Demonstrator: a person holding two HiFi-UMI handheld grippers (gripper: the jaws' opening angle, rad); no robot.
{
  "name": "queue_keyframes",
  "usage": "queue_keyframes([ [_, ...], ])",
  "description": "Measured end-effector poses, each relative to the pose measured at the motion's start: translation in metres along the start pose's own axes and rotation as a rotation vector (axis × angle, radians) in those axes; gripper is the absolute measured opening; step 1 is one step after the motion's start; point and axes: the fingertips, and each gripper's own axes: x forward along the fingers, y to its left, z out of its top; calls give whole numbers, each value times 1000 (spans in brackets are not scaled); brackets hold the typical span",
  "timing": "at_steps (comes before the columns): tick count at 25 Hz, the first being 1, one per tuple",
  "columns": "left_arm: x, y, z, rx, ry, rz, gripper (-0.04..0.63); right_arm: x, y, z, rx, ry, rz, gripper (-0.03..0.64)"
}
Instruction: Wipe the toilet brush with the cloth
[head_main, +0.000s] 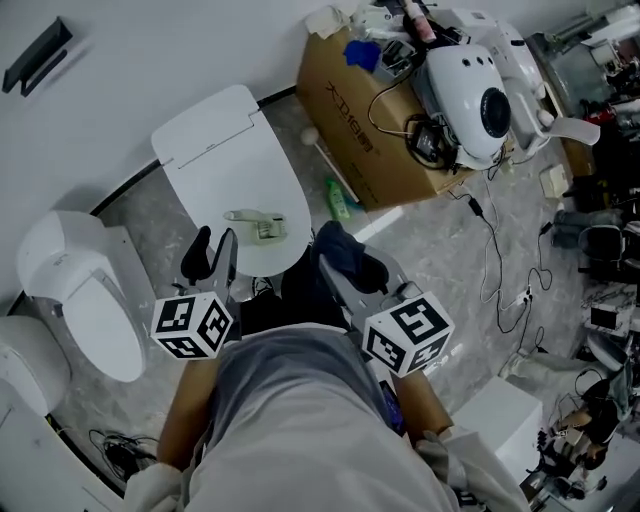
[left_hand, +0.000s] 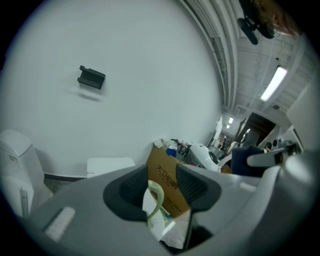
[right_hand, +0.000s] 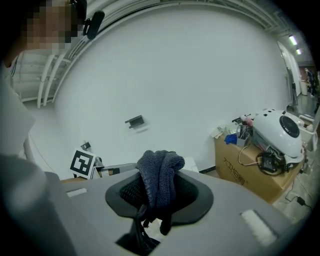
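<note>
Fingers of the left gripper (left_hand: 160, 186) clamp the pale toilet brush (left_hand: 155, 222) over the toilet lid (head_main: 215, 150), those of the right gripper (right_hand: 159, 195) pinch the dark cloth (right_hand: 159, 170) nearby on its right, so steady the brush and drag the cloth's loose fold along it.

Cloth (right_hand: 159, 175) dark navy; toilet brush (left_hand: 157, 196) pale green, white; carton (head_main: 350, 110) brown.

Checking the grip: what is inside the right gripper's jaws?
Only the dark blue cloth, clamped by the right gripper and bunched above it. The jaws cover its pinched part.
</note>
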Motion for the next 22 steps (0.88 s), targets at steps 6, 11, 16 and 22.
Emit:
queue_keyframes([
  [6, 30, 11, -8, -58, 34, 66, 0, 28, -25, 13, -7, 45, 49, 112],
  [11, 54, 22, -17, -84, 64, 113, 0, 51, -45, 16, -1, 86, 86, 112],
  [16, 65, 29, -26, -107, 82, 136, 0, 73, -55, 14, 5, 131, 121, 114],
  [22, 69, 37, -36, -133, 92, 151, 0, 96, -58, 11, -3, 177, 163, 114],
])
